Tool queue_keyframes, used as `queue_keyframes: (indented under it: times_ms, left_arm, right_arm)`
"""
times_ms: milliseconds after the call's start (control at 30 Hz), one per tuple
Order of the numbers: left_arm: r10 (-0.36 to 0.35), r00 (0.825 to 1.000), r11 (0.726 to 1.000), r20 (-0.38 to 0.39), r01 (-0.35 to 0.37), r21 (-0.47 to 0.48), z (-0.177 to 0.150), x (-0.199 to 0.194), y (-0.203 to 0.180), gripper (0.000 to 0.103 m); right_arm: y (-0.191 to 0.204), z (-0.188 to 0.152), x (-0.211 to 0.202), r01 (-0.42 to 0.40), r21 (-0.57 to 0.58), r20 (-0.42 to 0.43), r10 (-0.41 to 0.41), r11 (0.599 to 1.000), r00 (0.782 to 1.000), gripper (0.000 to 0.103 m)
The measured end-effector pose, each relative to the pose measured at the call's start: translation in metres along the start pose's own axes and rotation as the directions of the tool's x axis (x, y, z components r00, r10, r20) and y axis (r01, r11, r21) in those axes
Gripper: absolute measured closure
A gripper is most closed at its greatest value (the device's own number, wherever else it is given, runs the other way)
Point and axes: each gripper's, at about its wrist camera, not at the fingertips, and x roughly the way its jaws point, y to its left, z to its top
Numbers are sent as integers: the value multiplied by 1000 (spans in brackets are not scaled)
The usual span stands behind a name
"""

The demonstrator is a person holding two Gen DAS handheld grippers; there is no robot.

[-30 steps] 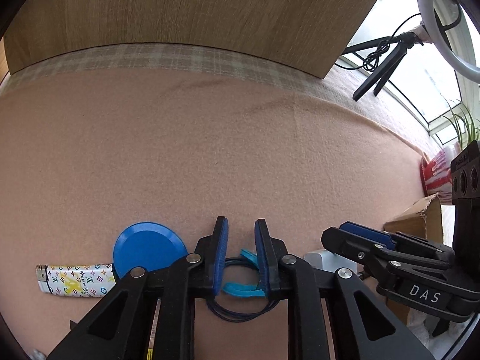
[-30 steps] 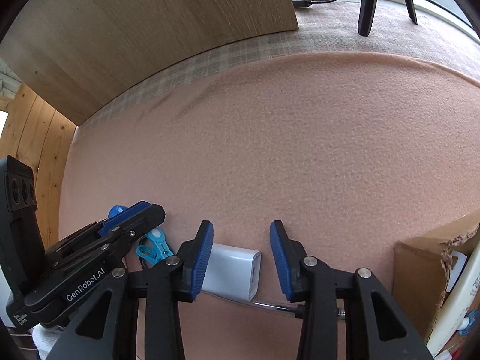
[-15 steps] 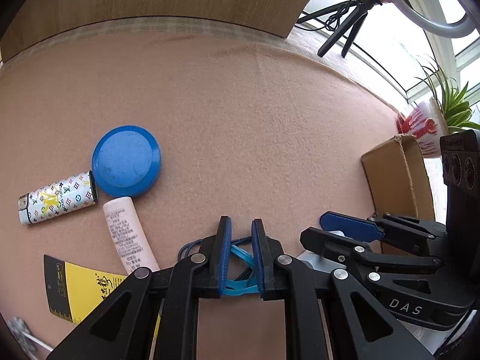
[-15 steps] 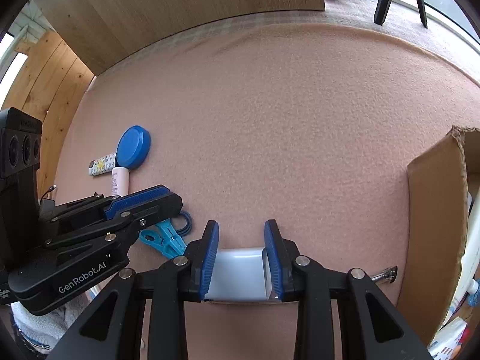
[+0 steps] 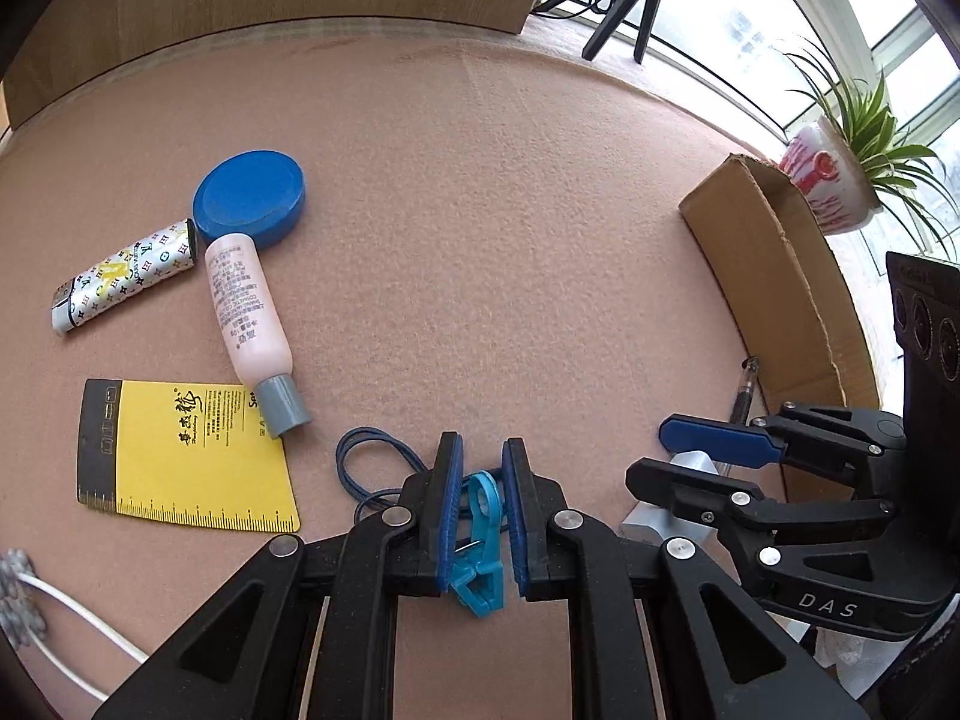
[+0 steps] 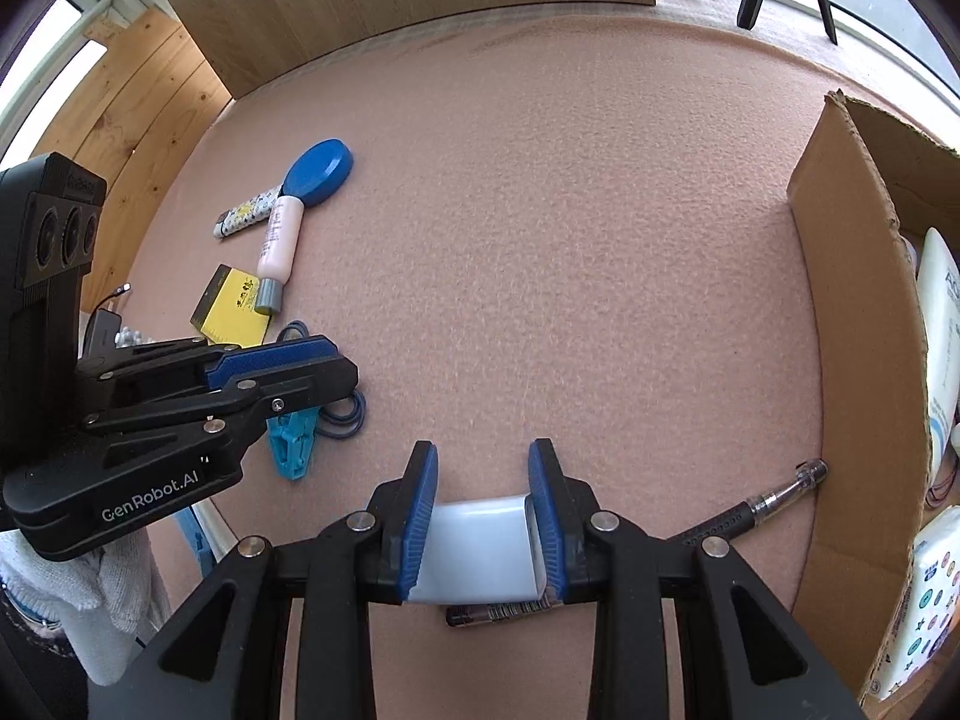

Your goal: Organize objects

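Left tongs (image 5: 483,462): closed on a turquoise clothes peg (image 5: 480,546), pads pressing both sides; the peg hangs between them above the table (image 5: 510,240), which is covered in pink felt cloth.

Right tongs (image 6: 483,468): closed on a white charger block (image 6: 477,546), clamped flat between the blue pads. Under the block lies a black pen (image 6: 750,513), its clear tip pointing to the foot of the cardboard box (image 6: 852,360).

Left-wrist view, near to far:
- Dark blue hair tie (image 5: 372,462) loops on the cloth just left of the left tongs, partly behind the left finger.
- Yellow ruler card (image 5: 186,456) flat, left of the hair tie.
- White cable (image 5: 78,618) at the lower left edge.
- Pink tube (image 5: 246,312) with grey cap; cap end overlaps the card's top right corner.
- Patterned lighter (image 5: 126,282) left of the tube, tilted.
- Round blue lid (image 5: 249,195) beyond, touching the tube's far end and the lighter's tip.

Cardboard box stands at the right side of the table, open on top; the right-wrist view shows white packages (image 6: 942,324) inside. Potted plant (image 5: 840,162) behind the box, by the window. Tripod legs (image 5: 624,6) at the far edge. White-gloved hand (image 6: 90,594) visible under the left tool in the right-wrist view.
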Motion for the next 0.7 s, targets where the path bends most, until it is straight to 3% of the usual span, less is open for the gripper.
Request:
queue_keyframes:
  times_ms: [200, 267, 333, 567, 700]
  left_arm:
    - [8, 999, 1000, 49, -7, -31, -4, -21, 5, 86]
    - [18, 996, 999, 82, -14, -48, -5, -35, 9, 70]
    - [18, 994, 998, 110, -12, -54, -7, -48, 12, 61]
    - [-24, 995, 997, 95, 31, -70, -30, -61, 19, 60]
    - [-37, 997, 997, 62, 42, -69, -43, -53, 17, 60]
  right_arm:
    - [-5, -12, -18, 19, 49, 61, -22, 999, 998, 71]
    - [-12, -17, -32, -10, 95, 93, 1, 995, 996, 62]
    - [-18, -24, -42, -25, 143, 116, 8, 989, 993, 54]
    - [-27, -45, -53, -129, 229, 100, 108, 965, 989, 54]
    - [-21, -50, -44, -133, 233, 62, 122, 963, 991, 54]
